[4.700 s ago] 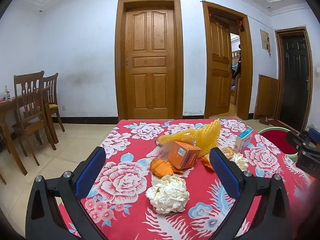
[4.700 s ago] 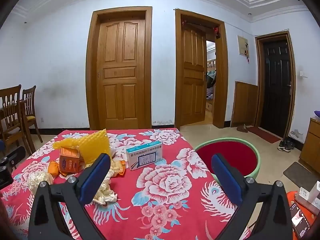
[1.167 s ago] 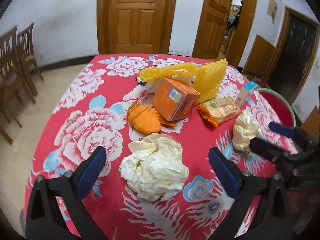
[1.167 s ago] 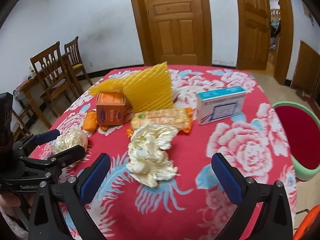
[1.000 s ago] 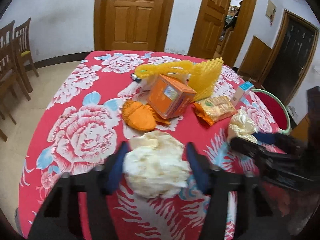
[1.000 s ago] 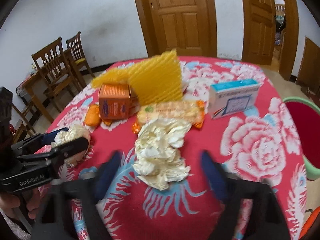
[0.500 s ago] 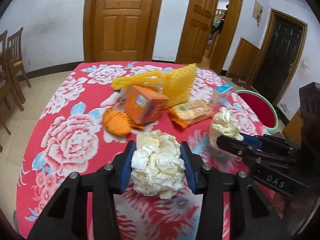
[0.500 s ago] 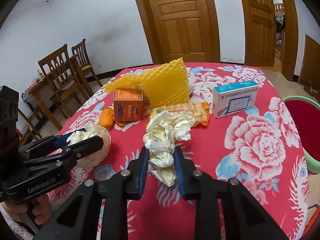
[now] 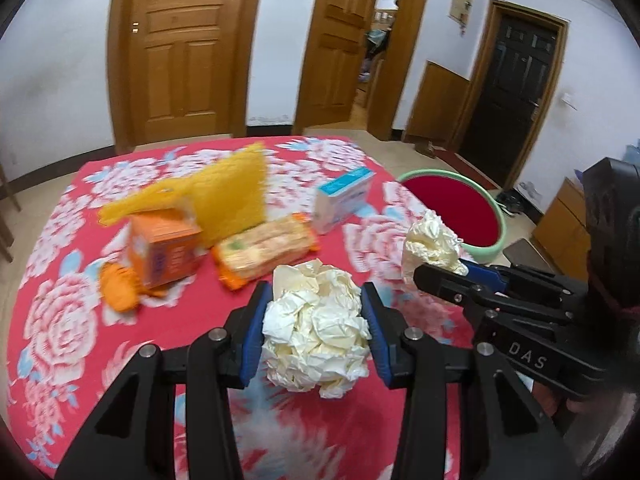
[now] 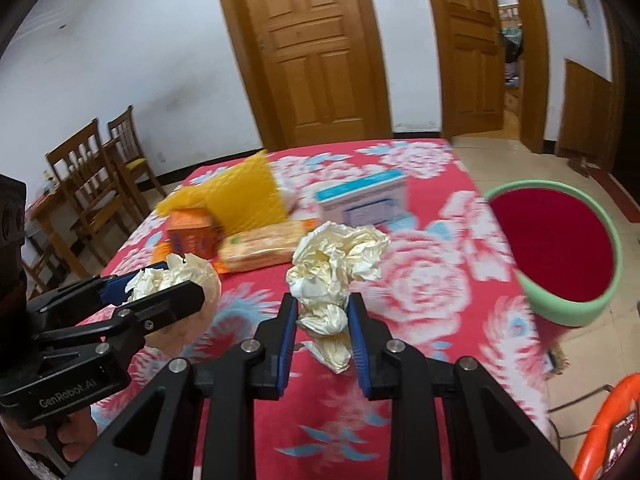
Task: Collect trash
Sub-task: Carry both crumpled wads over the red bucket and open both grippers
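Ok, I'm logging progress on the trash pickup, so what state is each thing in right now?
left gripper: shut on a paper wad, lifted.
right gripper: shut on a second paper wad, lifted.
basin: beside the table, nothing visible inside.
orange box: upright on the tablecloth.
blue-and-white box: on the tablecloth, closed.
cracker pack: lying flat.
left door: closed.
middle door: open.

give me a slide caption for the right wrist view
Right gripper clamps a crumpled cream paper wad above the red floral tablecloth, beside the green-rimmed red basin.
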The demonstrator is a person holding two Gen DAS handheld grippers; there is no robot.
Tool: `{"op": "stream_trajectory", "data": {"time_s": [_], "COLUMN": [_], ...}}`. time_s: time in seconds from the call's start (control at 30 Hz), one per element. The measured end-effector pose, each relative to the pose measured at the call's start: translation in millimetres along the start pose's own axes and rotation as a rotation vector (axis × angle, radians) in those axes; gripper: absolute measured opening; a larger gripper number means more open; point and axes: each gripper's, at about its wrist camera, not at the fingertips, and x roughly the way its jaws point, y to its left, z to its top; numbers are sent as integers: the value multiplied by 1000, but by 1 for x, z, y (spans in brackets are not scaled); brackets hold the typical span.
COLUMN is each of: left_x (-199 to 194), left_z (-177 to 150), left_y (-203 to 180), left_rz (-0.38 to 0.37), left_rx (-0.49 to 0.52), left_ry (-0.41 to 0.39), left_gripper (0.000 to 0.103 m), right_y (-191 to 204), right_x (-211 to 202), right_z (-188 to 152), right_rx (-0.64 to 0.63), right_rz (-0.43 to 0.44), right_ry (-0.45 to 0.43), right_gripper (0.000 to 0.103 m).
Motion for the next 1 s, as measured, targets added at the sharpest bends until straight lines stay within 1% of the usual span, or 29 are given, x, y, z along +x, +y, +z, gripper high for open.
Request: {"op": "stream_trajectory", "data": {"time_s": [0.33, 0.47, 0.6, 0.73, 0.83, 1.0], "left_x": [24, 32, 44, 63, 76, 104], "left_z": [18, 25, 33, 44, 51, 68], "left_y": [-62, -82, -98, -112, -123, -138], "left_rz": [-102, -127, -141, -159, -135, -141], "left_rx": [89, 124, 144, 142, 156, 161], "left_ry": [17, 18, 23, 35, 50, 74], "left_gripper": [46, 46, 46, 46, 46, 46], "right_y": [-64, -85, -106, -127, -144, -166], "right_x": [-32, -45, -56, -59, -59, -50], "right_z": [-8, -10, -11, -7, -3, 12], "right_rx": [107, 140, 169, 196, 217, 215], "right_rz": [-96, -127, -153, -170, -177, -201], "right_ry": [-30, -45, -63, -76, -81, -92], "right_gripper": [28, 28, 28, 28, 28, 28]}}
